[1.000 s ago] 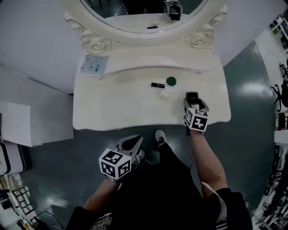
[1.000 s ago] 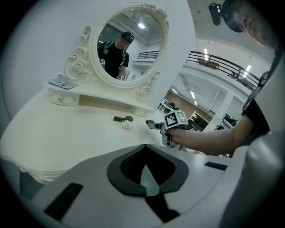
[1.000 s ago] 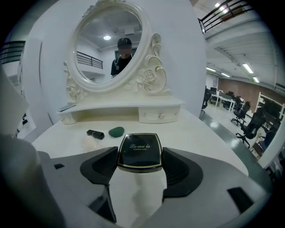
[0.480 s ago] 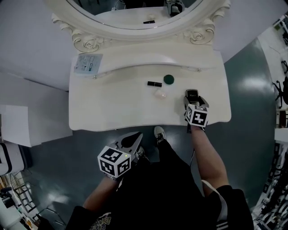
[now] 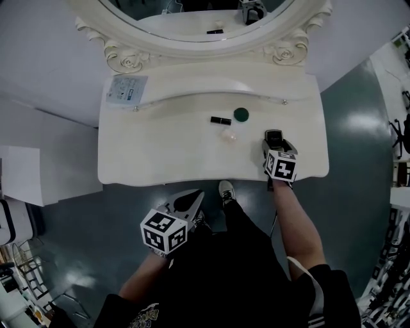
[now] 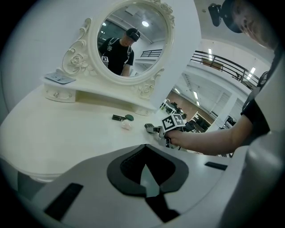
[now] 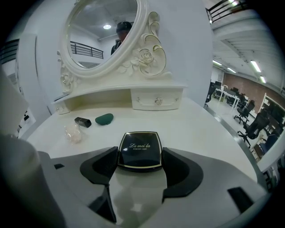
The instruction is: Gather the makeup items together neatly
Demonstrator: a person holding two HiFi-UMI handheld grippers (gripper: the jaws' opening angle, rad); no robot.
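A black powder compact (image 7: 139, 150) sits between the jaws of my right gripper (image 7: 139, 161), which is shut on it just above the white dressing table (image 5: 160, 154), near its front right (image 5: 274, 137). To its left lie a black lipstick tube (image 5: 221, 120) (image 7: 83, 121), a dark green round lid-like item (image 5: 241, 114) (image 7: 104, 118) and a small clear wrapped item (image 5: 229, 135) (image 7: 73, 132), close together. My left gripper (image 5: 194, 200) hangs off the table in front of its edge, jaws shut and empty (image 6: 144, 153).
An oval mirror (image 5: 198, 19) in a carved white frame rises behind a raised shelf with small drawers (image 7: 156, 100). A pale printed packet (image 5: 126, 89) lies on the shelf's left end. The person's legs and shoe (image 5: 226, 192) stand at the table's front edge.
Only the head view has shifted slightly. Both grippers and the table items keep their places relative to the table.
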